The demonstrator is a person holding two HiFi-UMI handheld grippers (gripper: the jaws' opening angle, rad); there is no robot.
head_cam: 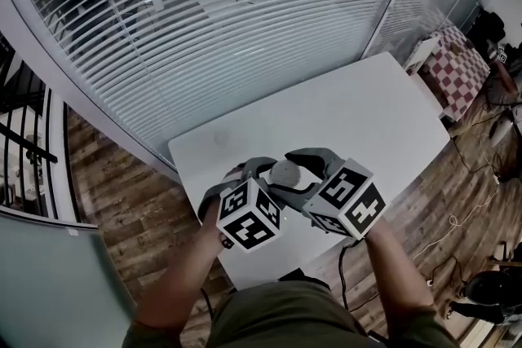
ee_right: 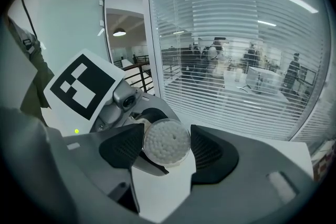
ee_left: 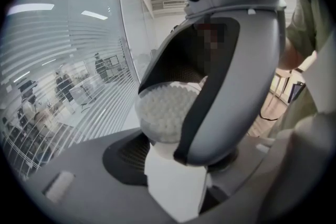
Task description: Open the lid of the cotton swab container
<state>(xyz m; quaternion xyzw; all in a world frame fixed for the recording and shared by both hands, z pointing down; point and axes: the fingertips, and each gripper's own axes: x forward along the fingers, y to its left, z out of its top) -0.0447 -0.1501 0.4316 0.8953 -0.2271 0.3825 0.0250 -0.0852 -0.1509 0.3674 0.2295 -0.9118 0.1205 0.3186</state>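
White table point(head_cam: 367, 118); right gripper point(ee_right: 167, 146) around container point(ee_right: 166, 142).

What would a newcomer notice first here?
The round cotton swab container, packed with white tips, is held between the left gripper and the right gripper above the white table. Behind the table, a striped glass wall fills the background.

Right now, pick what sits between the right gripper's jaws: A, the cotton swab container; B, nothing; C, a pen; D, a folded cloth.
A: the right gripper view shows the round cotton swab container pinched between the two dark pads of the right gripper.
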